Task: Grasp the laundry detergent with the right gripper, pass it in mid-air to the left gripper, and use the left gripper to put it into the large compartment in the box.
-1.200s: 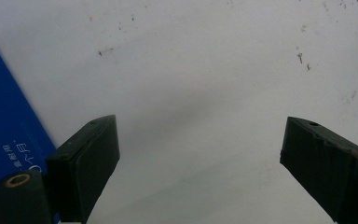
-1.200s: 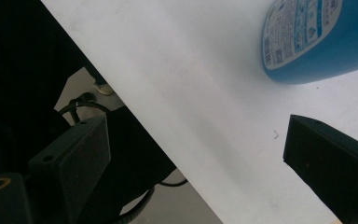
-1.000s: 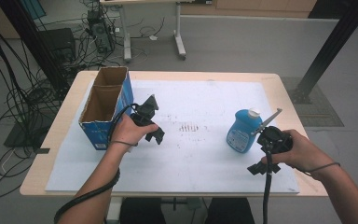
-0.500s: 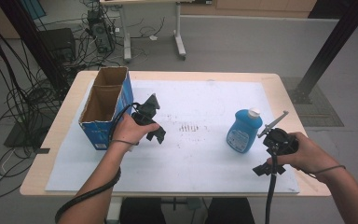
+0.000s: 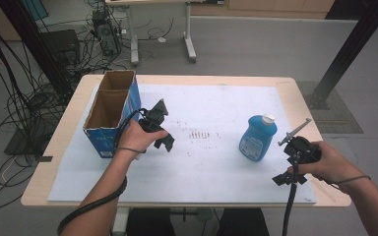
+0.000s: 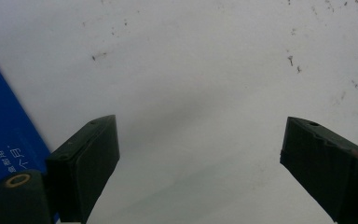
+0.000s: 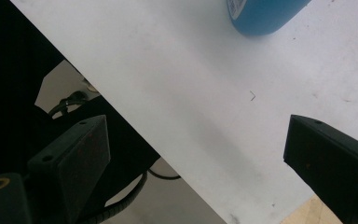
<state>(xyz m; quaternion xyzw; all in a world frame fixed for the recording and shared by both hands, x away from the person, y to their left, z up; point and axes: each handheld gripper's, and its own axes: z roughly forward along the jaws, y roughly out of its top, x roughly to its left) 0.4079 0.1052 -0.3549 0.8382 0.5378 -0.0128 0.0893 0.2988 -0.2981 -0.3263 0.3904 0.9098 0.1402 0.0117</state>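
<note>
The blue bottle [image 5: 258, 138] stands upright on the white sheet [image 5: 216, 105], toward the right edge of the surface [image 5: 302, 96], white cap [image 5: 267, 118] on top. It looks like smooth rigid plastic, probably part-filled with liquid, so moderately heavy and slick; its flat, broad body would likely slip in a pinch across the wide faces. The narrower sides, or the neck just below the cap, seem the safer hold.

The right tongs [image 5: 288, 180] hang near the front right corner, just beside the bottle but apart from it, jaws spread with nothing between them; the right gripper view looks past the front edge, the bottle's base [image 7: 265, 16] at the top.

The left tongs [image 5: 163, 132] are released too, empty over bare sheet, just beside the open blue cardboard box [image 5: 109, 114] near the left edge.
</note>
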